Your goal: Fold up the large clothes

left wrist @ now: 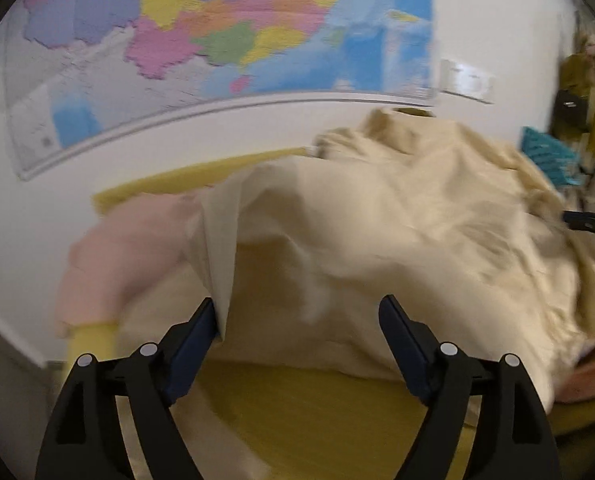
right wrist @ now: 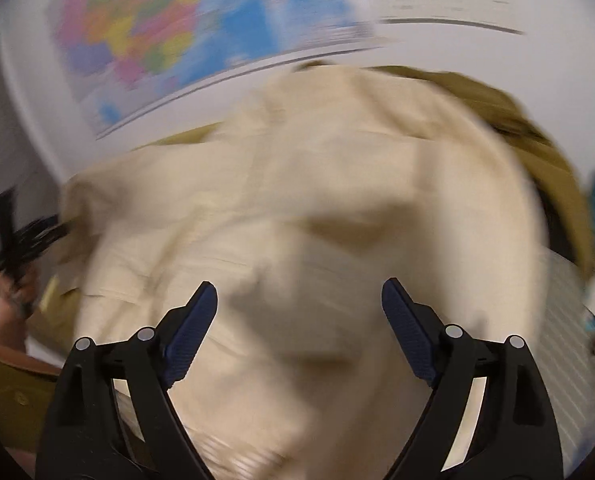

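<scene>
Below the wall map [left wrist: 217,28], on the yellow-green bedspread [left wrist: 297,408], the cream garment [left wrist: 377,220] lies in a rumpled heap, with something pink [left wrist: 113,256] beside it at its left. My left gripper [left wrist: 299,312] stands wide open, a hanging fold of the cloth brushing one finger but not pinched; my right gripper [right wrist: 299,300] is likewise spread, hovering over the cloth and holding nothing. I judge the folding barely begun: no neat crease shows, and spreading it flat is still to do.

Large cream garment [left wrist: 397,216] lies rumpled and heaped on the yellow-green surface [left wrist: 297,408]
</scene>
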Motion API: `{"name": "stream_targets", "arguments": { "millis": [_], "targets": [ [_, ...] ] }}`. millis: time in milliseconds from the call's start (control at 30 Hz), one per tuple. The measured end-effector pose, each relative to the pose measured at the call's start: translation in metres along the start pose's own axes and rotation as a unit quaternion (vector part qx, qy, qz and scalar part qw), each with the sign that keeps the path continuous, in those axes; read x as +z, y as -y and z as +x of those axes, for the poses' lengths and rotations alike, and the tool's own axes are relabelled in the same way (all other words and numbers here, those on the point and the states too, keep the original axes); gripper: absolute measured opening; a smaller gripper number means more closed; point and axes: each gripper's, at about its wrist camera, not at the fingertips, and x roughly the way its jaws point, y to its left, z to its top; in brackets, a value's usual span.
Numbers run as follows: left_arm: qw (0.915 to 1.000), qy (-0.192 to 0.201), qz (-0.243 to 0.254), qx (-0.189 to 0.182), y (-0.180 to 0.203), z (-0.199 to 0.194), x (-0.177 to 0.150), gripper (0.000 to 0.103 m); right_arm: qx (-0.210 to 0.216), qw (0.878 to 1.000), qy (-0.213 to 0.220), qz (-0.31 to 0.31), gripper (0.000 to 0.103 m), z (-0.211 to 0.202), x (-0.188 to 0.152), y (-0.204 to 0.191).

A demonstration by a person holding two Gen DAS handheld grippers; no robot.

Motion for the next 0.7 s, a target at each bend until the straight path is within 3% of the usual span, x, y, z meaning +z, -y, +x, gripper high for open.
{"name": "stream_targets", "arguments": {
  "millis": [100,200,233,267,300,333,400,433,500,533,600,700],
  "targets": [
    [0.9995,-0.011,-0.004,-0.029,0.015,0.011,-0.012,0.084,-0.084,0.996,-0.016,0.008,0.084,-0.008,-0.01,0.023],
    [0.9983,-0.03,-0.009,-0.049,0.021,0.025,-0.02,0.085,-0.169,0.985,-0.041,-0.017,0.082,-0.002,-0.015,0.04],
    [0.9981,-0.032,-0.011,-0.051,0.022,0.027,-0.021,0.085,-0.195,0.979,-0.048,-0.034,0.069,0.001,-0.013,0.044],
    [0.998,-0.033,-0.012,-0.053,0.024,0.027,-0.023,0.085,-0.208,0.975,-0.058,-0.044,0.046,0.004,-0.011,0.048],
    [0.9981,-0.029,-0.011,-0.054,0.026,0.024,-0.024,0.085,-0.214,0.974,-0.064,-0.041,0.032,0.005,-0.007,0.055],
    [0.9981,-0.02,-0.01,-0.057,0.027,0.018,-0.026,0.085,-0.215,0.974,-0.066,-0.036,0.011,0.004,-0.002,0.062],
    [0.9976,0.004,-0.007,-0.069,0.026,0.003,-0.026,0.085,-0.264,0.962,-0.053,-0.034,0.013,-0.004,0.007,0.077],
    [0.9968,0.009,-0.008,-0.079,0.026,-0.002,-0.027,0.085,-0.26,0.965,-0.038,-0.014,0.013,-0.013,0.013,0.085],
    [0.9941,0.013,-0.005,-0.107,0.032,-0.007,-0.03,0.086,-0.271,0.962,-0.028,0.005,0.045,-0.017,0.018,0.1],
    [0.9939,0.007,0.0,-0.11,0.035,-0.005,-0.033,0.086,-0.305,0.951,-0.052,-0.007,0.072,-0.009,0.015,0.108],
    [0.994,-0.022,0.009,-0.106,0.047,0.011,-0.039,0.086,-0.318,0.944,-0.086,-0.012,0.07,0.006,0.01,0.114],
    [0.9916,-0.071,-0.01,-0.107,0.052,0.039,-0.05,0.086,-0.279,0.959,-0.044,0.011,0.069,-0.019,0.004,0.101]
  ]
}}
